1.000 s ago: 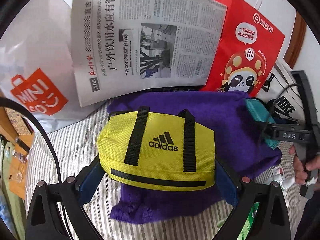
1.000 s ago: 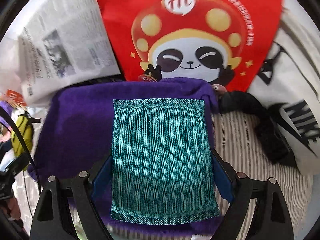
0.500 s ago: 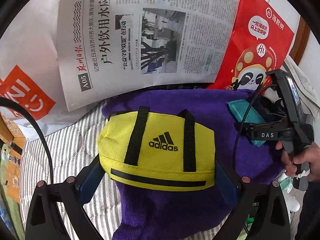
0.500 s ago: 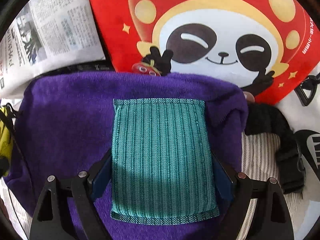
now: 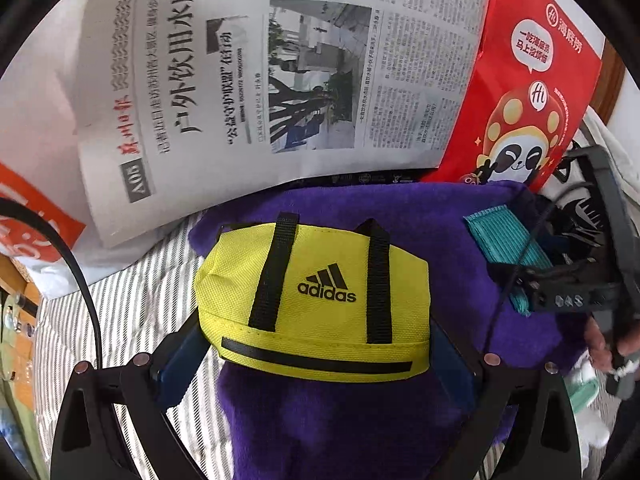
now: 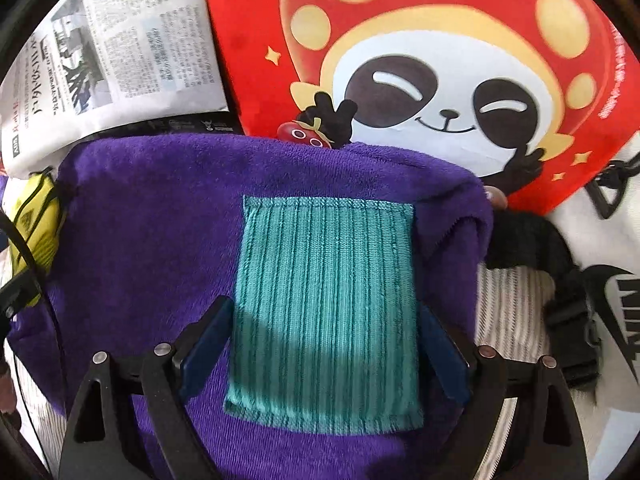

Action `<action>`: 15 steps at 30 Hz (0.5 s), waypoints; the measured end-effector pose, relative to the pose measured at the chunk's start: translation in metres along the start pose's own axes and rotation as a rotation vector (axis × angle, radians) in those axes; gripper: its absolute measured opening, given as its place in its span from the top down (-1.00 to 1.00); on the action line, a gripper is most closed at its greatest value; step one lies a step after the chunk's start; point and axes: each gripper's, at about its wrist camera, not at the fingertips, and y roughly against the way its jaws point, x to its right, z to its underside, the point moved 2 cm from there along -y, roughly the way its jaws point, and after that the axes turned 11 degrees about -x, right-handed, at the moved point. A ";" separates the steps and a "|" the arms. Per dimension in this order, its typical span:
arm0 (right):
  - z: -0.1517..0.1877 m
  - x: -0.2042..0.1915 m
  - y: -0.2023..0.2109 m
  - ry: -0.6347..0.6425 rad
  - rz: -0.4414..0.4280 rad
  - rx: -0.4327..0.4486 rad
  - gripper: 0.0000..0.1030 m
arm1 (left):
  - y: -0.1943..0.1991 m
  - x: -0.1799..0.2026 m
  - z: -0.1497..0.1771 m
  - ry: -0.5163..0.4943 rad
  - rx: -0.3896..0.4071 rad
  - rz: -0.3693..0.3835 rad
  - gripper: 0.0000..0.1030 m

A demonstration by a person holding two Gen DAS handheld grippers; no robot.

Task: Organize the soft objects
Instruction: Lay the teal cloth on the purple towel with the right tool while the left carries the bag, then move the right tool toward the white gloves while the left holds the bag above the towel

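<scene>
On my screens the biggest soft thing is the purple towel [image 5: 360,420], a plush, deep-violet slab lying on the striped bedsheet [image 5: 132,312]. It fills the lower half of the left wrist view and runs from 9 o'clock to 3 o'clock across the right wrist view [image 6: 152,220].

Behind it, at 12 o'clock from my left camera, a newspaper [image 5: 280,72] leans against the wall, with a red panda-print paper bag [image 5: 532,100] at 1 o'clock. A white bag with an orange logo [image 5: 32,216] sits at 9 o'clock. A white Nike bag [image 6: 616,300] lies at 3 o'clock in the right view, with a black strap and buckle [image 6: 560,288] just beside the towel's edge.

Next in size is the yellow adidas pouch [image 5: 316,300], coarse woven fabric with two black webbing straps and a black stripe along its lower hem. It sits dead centre, on top of the towel, and my left gripper [image 5: 316,364] is clamped on it, blue pads pressed against both ends.

Smallest is the teal knitted pouch [image 6: 326,312], ribbed lengthwise with a stitched hem at the top, lying flat on the towel. My right gripper [image 6: 324,344] has it between its blue pads, which sit right at its two sides; whether they actually press it I cannot tell.
</scene>
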 end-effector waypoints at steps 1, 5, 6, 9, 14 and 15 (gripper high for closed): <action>0.003 -0.001 0.004 0.005 0.009 0.007 -0.77 | -0.002 0.001 -0.002 0.000 0.001 -0.001 -0.95; 0.010 -0.001 0.021 0.002 0.028 0.045 -0.81 | -0.014 0.007 -0.012 -0.004 -0.005 0.006 -0.95; 0.011 0.002 0.025 -0.002 0.023 0.054 -0.81 | -0.016 0.007 -0.013 -0.006 -0.002 -0.001 -0.95; 0.018 0.008 0.038 -0.030 0.012 0.079 -0.81 | -0.023 0.012 -0.017 -0.029 0.011 -0.043 -0.95; 0.046 0.024 0.062 -0.093 -0.020 0.123 -0.81 | -0.035 0.023 -0.024 -0.053 0.004 -0.113 -0.95; 0.053 0.026 0.066 -0.104 -0.027 0.129 -0.81 | -0.035 0.024 -0.024 -0.056 0.000 -0.118 -0.95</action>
